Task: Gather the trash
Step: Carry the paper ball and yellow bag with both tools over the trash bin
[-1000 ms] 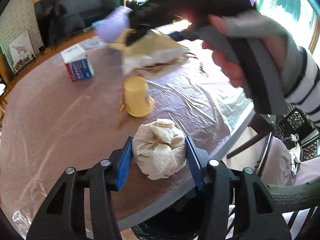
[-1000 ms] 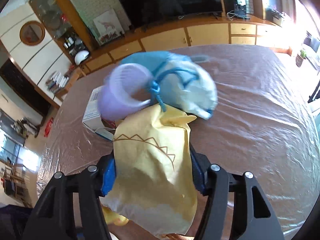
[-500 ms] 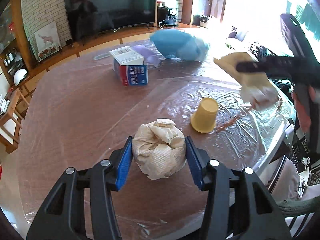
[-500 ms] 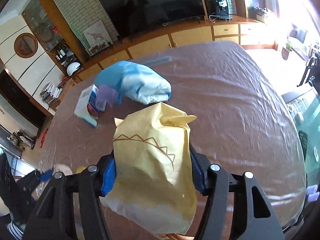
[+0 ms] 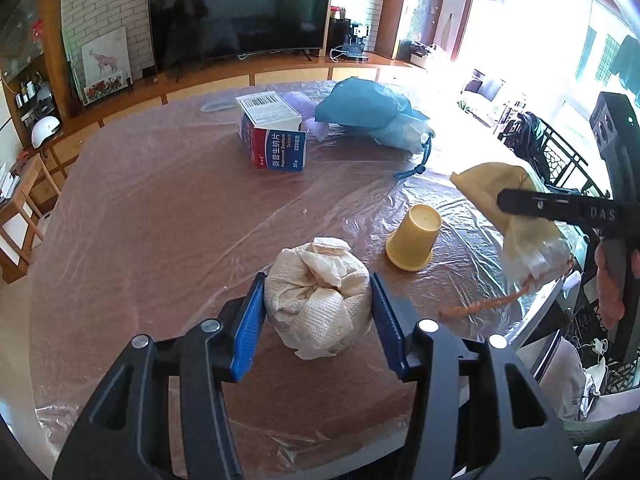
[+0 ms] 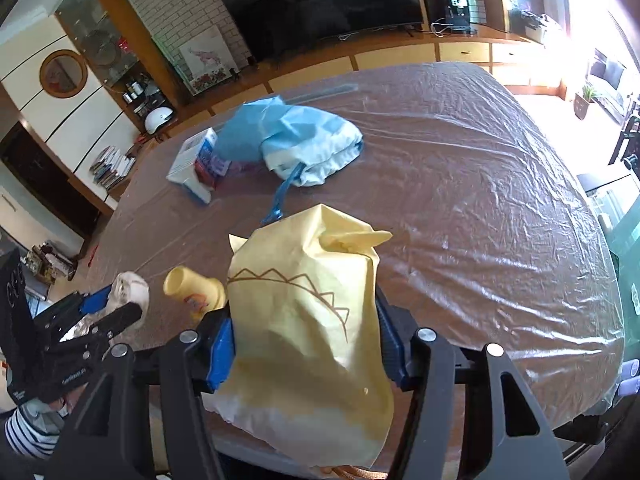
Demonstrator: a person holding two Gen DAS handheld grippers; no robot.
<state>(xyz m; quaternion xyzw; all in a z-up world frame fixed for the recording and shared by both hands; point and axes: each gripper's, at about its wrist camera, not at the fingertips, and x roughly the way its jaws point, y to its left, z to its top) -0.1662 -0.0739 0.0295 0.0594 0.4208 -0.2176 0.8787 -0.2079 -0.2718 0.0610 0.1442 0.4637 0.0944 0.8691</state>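
Note:
My left gripper (image 5: 316,312) is shut on a crumpled white paper-towel ball (image 5: 318,300), held just above the plastic-covered round table (image 5: 160,220). My right gripper (image 6: 304,340) is shut on a yellow paper bag (image 6: 304,320); the bag also shows at the right of the left wrist view (image 5: 516,216), over the table's edge. An upturned yellow cup (image 5: 414,238) stands between them, and it also shows in the right wrist view (image 6: 194,286). The left gripper and the ball show at the lower left of the right wrist view (image 6: 128,292).
A red, white and blue carton (image 5: 274,136) and a blue drawstring bag (image 5: 368,114) lie at the far side of the table. A brown cord (image 5: 480,304) hangs from the yellow bag. A TV (image 5: 240,8) and a low cabinet stand behind. Chairs stand at the right.
My right gripper has carried the yellow bag from the middle of the table to its near right edge. My left gripper has pulled back over the table with the paper ball.

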